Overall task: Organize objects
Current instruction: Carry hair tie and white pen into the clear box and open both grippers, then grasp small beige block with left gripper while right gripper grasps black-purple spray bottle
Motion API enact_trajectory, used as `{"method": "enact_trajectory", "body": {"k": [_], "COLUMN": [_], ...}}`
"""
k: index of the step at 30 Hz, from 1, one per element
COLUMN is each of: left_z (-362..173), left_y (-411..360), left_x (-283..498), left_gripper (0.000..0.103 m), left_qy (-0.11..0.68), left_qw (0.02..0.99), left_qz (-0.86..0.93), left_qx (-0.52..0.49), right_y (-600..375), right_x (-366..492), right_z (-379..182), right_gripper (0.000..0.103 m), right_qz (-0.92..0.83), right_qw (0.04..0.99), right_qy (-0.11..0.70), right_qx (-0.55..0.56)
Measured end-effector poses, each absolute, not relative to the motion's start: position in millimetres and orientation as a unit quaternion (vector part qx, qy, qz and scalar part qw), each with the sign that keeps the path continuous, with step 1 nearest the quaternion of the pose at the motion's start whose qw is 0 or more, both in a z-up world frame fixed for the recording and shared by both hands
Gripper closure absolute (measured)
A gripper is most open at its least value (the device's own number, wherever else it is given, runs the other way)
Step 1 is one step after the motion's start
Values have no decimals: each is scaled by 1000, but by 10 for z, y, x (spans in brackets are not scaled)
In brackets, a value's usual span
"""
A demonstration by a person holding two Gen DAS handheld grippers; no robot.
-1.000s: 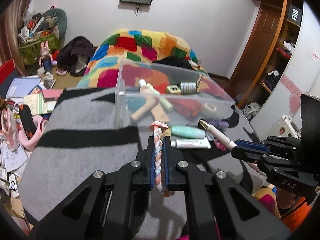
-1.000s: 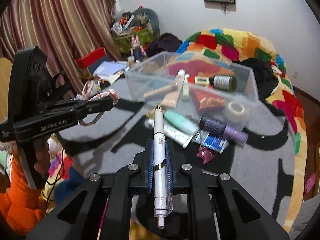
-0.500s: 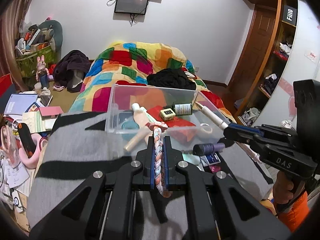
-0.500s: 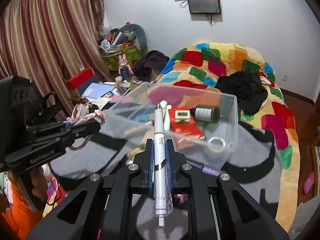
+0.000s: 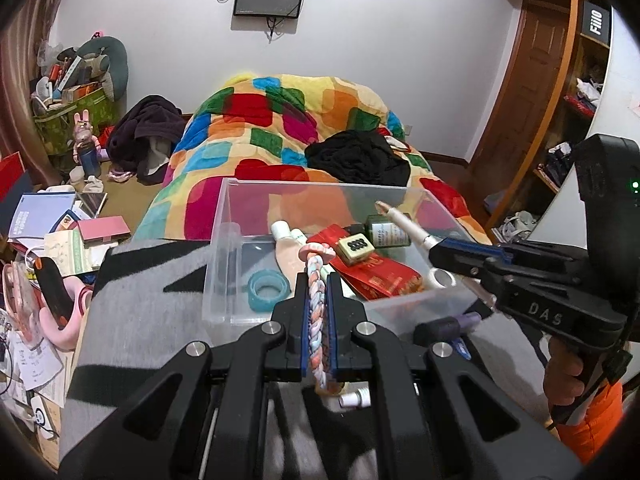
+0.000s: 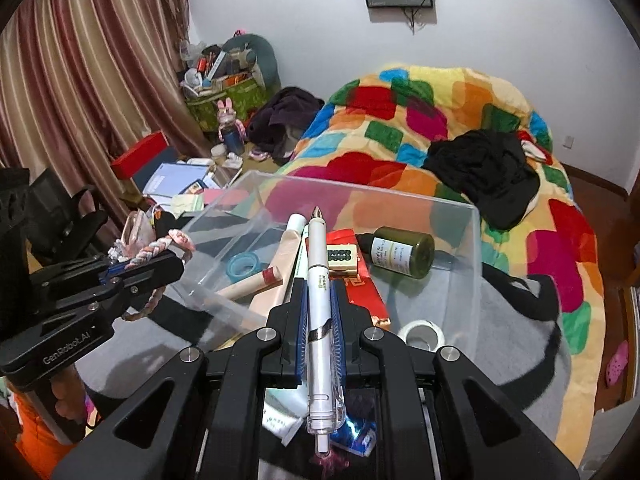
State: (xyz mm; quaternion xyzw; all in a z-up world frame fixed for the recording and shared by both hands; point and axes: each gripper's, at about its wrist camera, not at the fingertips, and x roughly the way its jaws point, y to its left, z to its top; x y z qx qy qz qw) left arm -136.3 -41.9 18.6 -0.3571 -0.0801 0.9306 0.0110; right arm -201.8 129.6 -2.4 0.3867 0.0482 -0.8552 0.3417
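My left gripper (image 5: 318,280) is shut on a braided pink, white and blue cord (image 5: 316,320) and holds it at the near wall of a clear plastic bin (image 5: 224,276). My right gripper (image 6: 320,286) is shut on a white pen (image 6: 318,280) that points into the same bin (image 6: 476,264). The right gripper also shows in the left wrist view (image 5: 444,250), over the bin's right side. The left gripper also shows in the right wrist view (image 6: 176,260), at the bin's left wall. The bin holds a dark bottle (image 6: 402,252), a red packet (image 5: 372,274), a blue tape roll (image 5: 267,290), tubes and a mahjong tile (image 6: 340,256).
The bin stands on a grey and black blanket (image 5: 136,300). A purple tube (image 5: 448,326) and other tubes lie on the blanket under the grippers. A patchwork quilt (image 5: 280,120) lies behind the bin. Books and clutter (image 5: 52,232) cover the floor at the left.
Both grippers have risen and moved forward toward the bin with the cord and pen. The pen now reaches over the bin's inside.
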Motion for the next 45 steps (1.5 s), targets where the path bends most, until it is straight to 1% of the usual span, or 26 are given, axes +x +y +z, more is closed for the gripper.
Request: {"method": "enact_trajectory", "body": {"k": [8,14,18,21,23,24,27,29,31,35,36,37,38,42,45], "left_z": [30,-54,-23,29,74,103,168,205,241,292,295,293,289,210,94], "left_y": [-483,-494,-463,-422,-394,-379,-336,-311,-291,-277,-276,-277,-280,-289,-298], "left_x": [-1666,-1723,-1684,-1623,-1574,-1549,-1459,-1389,-1325,-1199,-1171,-1143,-1123,-1036,-998], "left_gripper": [97,96,93,83,71,70,61,49,44,33,31,26,24,24,24], "left_qy": [-85,-83,-80,-73,-68,-65,-59,-56,-52,-49,-49,-49,-49,-46,-42], "left_qw": [3,5,9,10,11,10,15,15,15,11,10,8,8,7,3], "left_qz": [919,914,915,918,921,924,927,929,931,935,935,935,935,932,927], "left_qx": [-385,-398,-396,-389,-383,-378,-369,-365,-360,-351,-351,-351,-351,-359,-373], "right_y": [1096,1048,1093,1179,1217,1238,1311,1365,1424,1560,1603,1645,1683,1847,1906], "right_x": [-2241,-2230,-2214,-2150,-2109,-2084,-1995,-1929,-1865,-1730,-1705,-1685,-1671,-1629,-1591], "right_z": [-208,-238,-219,-152,-107,-86,-15,30,61,117,123,125,133,111,29], "right_gripper": [93,92,85,80,76,73,68,62,57,51,48,44,42,36,28], "right_qz": [-835,-831,-833,-836,-840,-841,-848,-852,-857,-871,-875,-877,-878,-885,-886], "right_qw": [355,358,353,356,355,354,352,349,345,324,318,315,312,292,278], "right_qy": [55,75,76,69,70,70,68,66,65,71,69,67,62,45,41], "right_qx": [416,420,420,412,405,402,391,385,378,361,359,358,357,360,370]}}
